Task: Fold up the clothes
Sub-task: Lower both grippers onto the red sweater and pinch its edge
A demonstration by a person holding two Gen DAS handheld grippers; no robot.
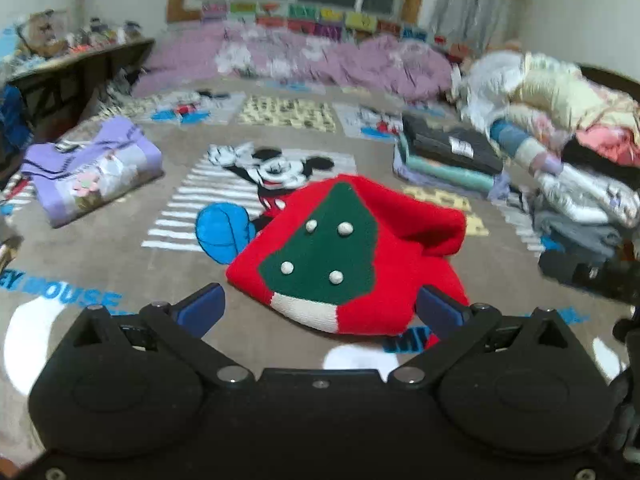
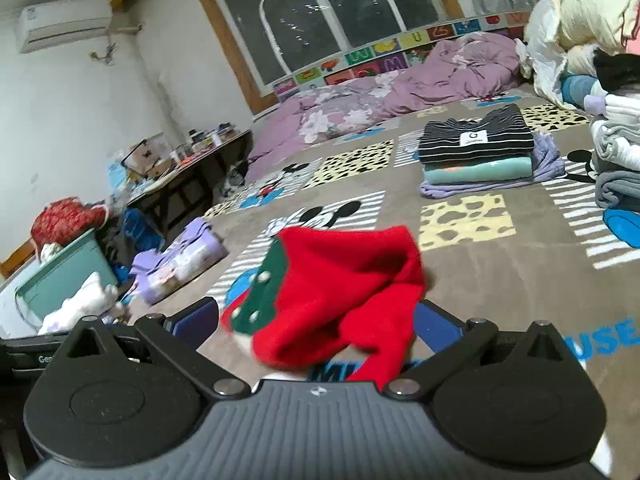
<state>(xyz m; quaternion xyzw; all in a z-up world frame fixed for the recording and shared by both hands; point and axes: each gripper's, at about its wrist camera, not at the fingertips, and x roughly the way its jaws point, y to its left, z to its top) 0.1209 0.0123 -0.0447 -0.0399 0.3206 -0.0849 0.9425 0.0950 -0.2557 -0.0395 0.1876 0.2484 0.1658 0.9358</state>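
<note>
A red knit sweater (image 1: 352,248) with a green tree and white pompoms lies partly folded on the Mickey Mouse blanket (image 1: 120,256). In the left wrist view my left gripper (image 1: 320,304) is open, its blue fingers (image 1: 204,306) spread on either side of the sweater's near hem. In the right wrist view the sweater (image 2: 344,280) lies bunched, a sleeve trailing toward me. My right gripper (image 2: 320,320) is open, fingers (image 2: 196,320) straddling the sweater's near edge without gripping it.
A stack of folded clothes (image 2: 476,148) sits at the right back. An unfolded pile (image 1: 560,128) rises on the far right. A folded purple garment (image 1: 92,168) lies left. A purple duvet (image 1: 304,60) lies along the window. A teal bin (image 2: 64,276) stands beside the bed.
</note>
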